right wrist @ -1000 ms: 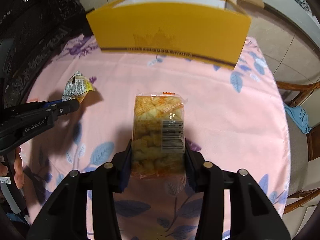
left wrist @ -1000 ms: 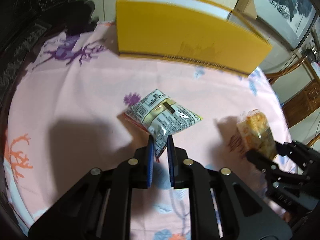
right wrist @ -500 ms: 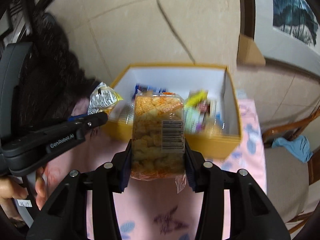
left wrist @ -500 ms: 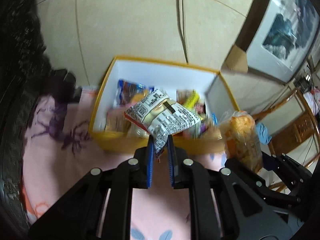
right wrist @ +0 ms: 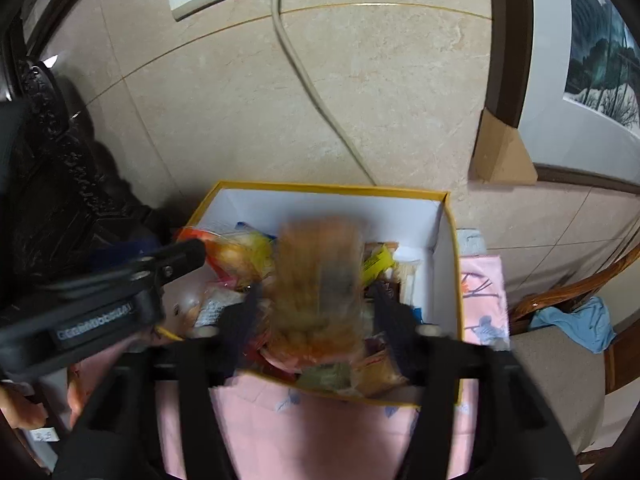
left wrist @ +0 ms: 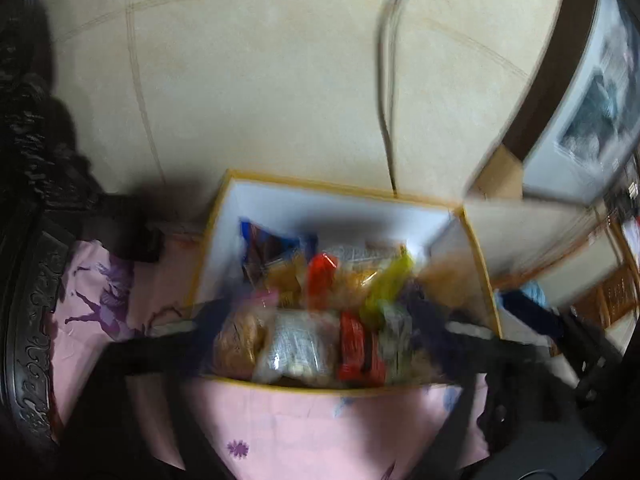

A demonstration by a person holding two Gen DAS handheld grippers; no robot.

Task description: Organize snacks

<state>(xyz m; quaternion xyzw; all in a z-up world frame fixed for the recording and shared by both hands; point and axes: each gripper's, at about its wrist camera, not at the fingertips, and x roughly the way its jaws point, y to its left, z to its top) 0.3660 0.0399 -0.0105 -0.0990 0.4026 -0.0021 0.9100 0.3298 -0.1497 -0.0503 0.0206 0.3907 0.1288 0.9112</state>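
The right tongs (right wrist: 316,312) stood apart, with the blurred orange puff-snack packet (right wrist: 318,280) between them, long axis pointing away toward the wall, over the yellow snack box (right wrist: 450,248). The left tongs (left wrist: 316,320) gaped wide and empty above that box on the pink-clothed desk (left wrist: 312,432).

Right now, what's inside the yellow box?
The yellow box holds piled snack packets: red, yellow-green, blue. Lower layers and the floor are covered.
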